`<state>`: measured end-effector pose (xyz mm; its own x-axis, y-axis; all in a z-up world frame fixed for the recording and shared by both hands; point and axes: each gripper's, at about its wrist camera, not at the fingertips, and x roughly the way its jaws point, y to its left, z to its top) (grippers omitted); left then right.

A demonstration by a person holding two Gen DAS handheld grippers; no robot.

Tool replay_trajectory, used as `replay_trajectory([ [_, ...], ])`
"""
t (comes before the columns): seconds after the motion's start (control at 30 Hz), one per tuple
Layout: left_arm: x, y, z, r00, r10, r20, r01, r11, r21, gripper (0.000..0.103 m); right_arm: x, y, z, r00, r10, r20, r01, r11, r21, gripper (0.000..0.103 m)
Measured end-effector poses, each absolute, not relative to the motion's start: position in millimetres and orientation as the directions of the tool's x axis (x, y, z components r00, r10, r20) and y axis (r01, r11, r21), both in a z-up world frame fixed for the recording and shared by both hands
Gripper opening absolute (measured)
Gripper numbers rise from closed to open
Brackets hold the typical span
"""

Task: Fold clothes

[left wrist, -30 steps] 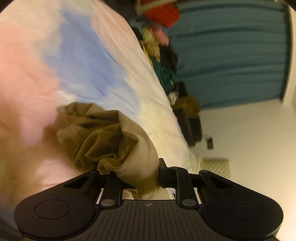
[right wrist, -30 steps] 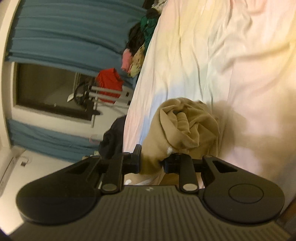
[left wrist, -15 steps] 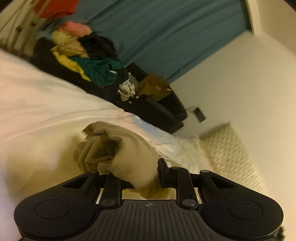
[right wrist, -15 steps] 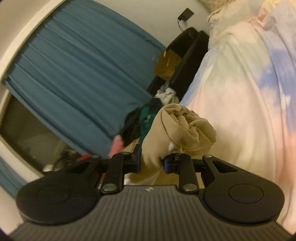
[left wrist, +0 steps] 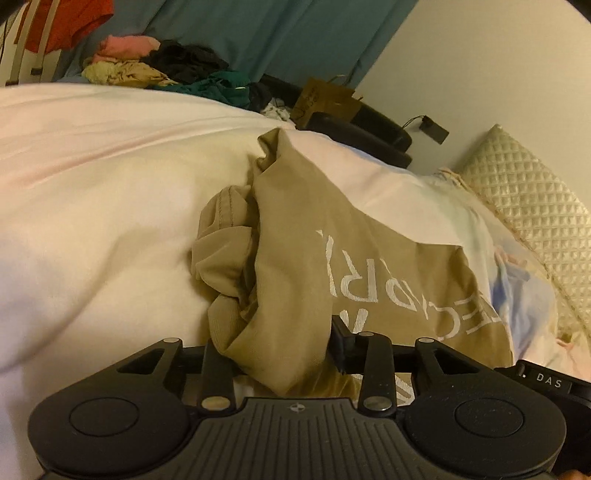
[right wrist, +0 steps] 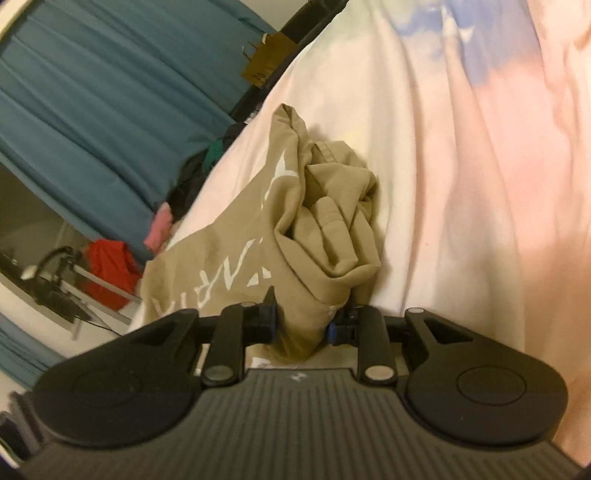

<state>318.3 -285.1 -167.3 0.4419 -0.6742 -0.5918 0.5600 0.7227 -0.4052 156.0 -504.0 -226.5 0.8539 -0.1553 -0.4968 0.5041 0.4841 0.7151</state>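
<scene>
A tan T-shirt [left wrist: 295, 258] with white lettering lies partly spread, partly bunched, on the pastel bedsheet [left wrist: 110, 192]. My left gripper [left wrist: 280, 350] is shut on a bunched fold of it at the near edge. The same tan T-shirt [right wrist: 314, 229] shows in the right wrist view, with its bunched part to the right of the lettered panel. My right gripper [right wrist: 301, 325] is shut on another fold of it. Both hold the cloth low over the bedsheet [right wrist: 461, 184].
A pile of mixed clothes [left wrist: 166, 70] lies at the far edge of the bed before a teal curtain [left wrist: 258, 33]. A quilted cream pillow [left wrist: 532, 221] sits at the right. A black case and brown bag [left wrist: 332, 103] stand beyond the bed.
Both grippers have swung round while keeping hold of the shirt. The shirt has opened out between them, so its white lettering now shows.
</scene>
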Motion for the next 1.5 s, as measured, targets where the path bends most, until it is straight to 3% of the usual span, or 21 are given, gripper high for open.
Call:
replay_trajectory([
  [0.1, 293.7, -280.7, -142.0, 0.480, -0.641, -0.598, 0.575, 0.745, -0.338, 0.056, 155.7, -500.3, -209.6, 0.820, -0.173, -0.545, 0.553, 0.483, 0.679, 0.034],
  [0.17, 277.3, -277.8, -125.2, 0.506, -0.619, -0.601, 0.583, 0.759, -0.292, 0.075, 147.0, -497.0, -195.2, 0.797, -0.197, -0.571, 0.584, 0.496, 0.643, 0.034],
  [0.23, 258.7, -272.9, -106.7, 0.529, -0.602, -0.598, 0.589, 0.767, -0.252, 0.082, 130.8, -491.9, -181.9, 0.784, -0.207, -0.585, 0.595, 0.519, 0.613, 0.034],
  [0.3, 236.1, -264.1, -82.2, 0.544, -0.602, -0.585, 0.597, 0.767, -0.234, 0.083, 114.2, -484.2, -164.9, 0.780, -0.212, -0.589, 0.590, 0.564, 0.578, 0.034],
  [0.33, 224.5, -259.5, -69.4, 0.555, -0.601, -0.575, 0.600, 0.768, -0.223, 0.087, 105.3, -478.6, -153.6, 0.783, -0.218, -0.582, 0.579, 0.596, 0.556, 0.040],
  [0.37, 213.6, -255.9, -56.9, 0.567, -0.601, -0.563, 0.603, 0.769, -0.213, 0.092, 94.8, -471.5, -140.7, 0.792, -0.228, -0.567, 0.564, 0.628, 0.535, 0.061],
  [0.43, 190.9, -247.1, -31.9, 0.590, -0.603, -0.537, 0.610, 0.768, -0.194, 0.099, 79.8, -461.8, -115.1, 0.822, -0.247, -0.513, 0.527, 0.673, 0.519, 0.091],
  [0.47, 179.5, -240.9, -19.6, 0.600, -0.609, -0.519, 0.616, 0.765, -0.185, 0.101, 71.6, -455.8, -101.0, 0.838, -0.251, -0.484, 0.503, 0.698, 0.509, 0.093],
  [0.9, 42.3, -155.4, 94.2, 0.691, -0.618, -0.375, 0.639, 0.765, -0.083, 0.103, -32.5, -352.9, 20.9, 0.919, -0.284, -0.274, 0.356, 0.896, 0.265, 0.092],
  [1.23, -32.4, -111.4, 88.9, 0.746, -0.603, -0.283, 0.624, 0.781, -0.023, 0.103, -87.8, -310.2, -8.2, 0.909, -0.375, -0.181, 0.401, 0.906, 0.134, 0.092],
  [1.37, -39.3, -104.5, 76.7, 0.759, -0.592, -0.270, 0.608, 0.793, -0.029, 0.103, -88.8, -306.5, -29.4, 0.910, -0.347, -0.226, 0.387, 0.907, 0.166, 0.092],
  [1.5, -39.7, -101.1, 67.6, 0.787, -0.562, -0.252, 0.581, 0.814, -0.001, 0.103, -85.3, -299.4, -29.1, 0.917, -0.344, -0.203, 0.375, 0.915, 0.147, 0.092],
])
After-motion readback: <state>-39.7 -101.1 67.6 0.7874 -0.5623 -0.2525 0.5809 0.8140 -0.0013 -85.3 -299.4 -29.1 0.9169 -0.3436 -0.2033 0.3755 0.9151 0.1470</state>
